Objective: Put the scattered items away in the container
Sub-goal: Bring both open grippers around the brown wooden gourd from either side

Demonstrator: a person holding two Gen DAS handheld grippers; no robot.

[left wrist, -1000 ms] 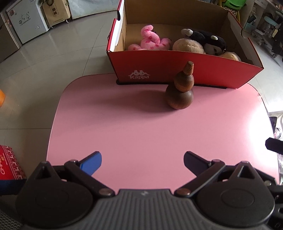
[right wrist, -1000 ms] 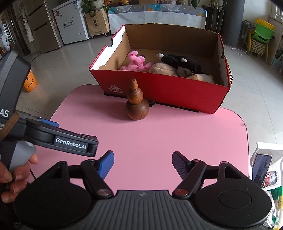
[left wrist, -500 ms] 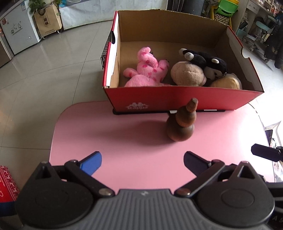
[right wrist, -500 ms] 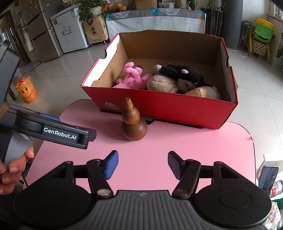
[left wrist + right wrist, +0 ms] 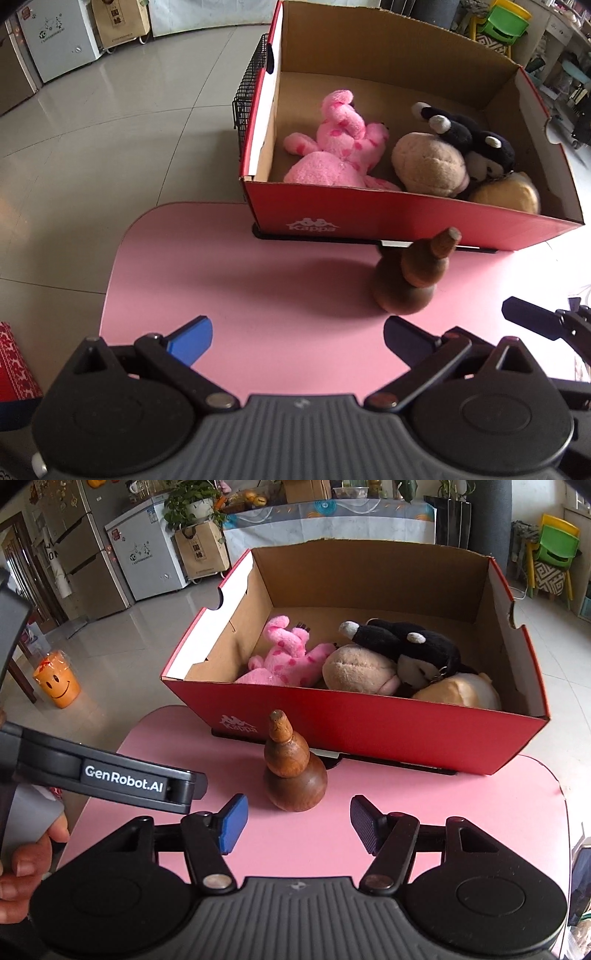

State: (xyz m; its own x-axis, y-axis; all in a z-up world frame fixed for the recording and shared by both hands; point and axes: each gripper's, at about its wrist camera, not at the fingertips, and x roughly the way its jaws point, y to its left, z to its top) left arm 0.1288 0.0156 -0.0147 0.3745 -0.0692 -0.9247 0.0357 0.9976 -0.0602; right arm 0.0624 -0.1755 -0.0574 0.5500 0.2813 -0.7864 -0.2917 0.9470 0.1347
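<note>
Pink table [image 5: 424,812], wooden gourd [image 5: 293,771] upright, stem up, beside red box [image 5: 369,723]

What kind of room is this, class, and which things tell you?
Probably a home living or dining area: a fridge and freezer on the tiled floor, potted plants, and child's chairs.

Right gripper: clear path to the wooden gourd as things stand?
Probably yes. The wooden gourd stands upright on bare pink table, just ahead of the open right gripper, nothing between. Left gripper sits off to the side.
</note>
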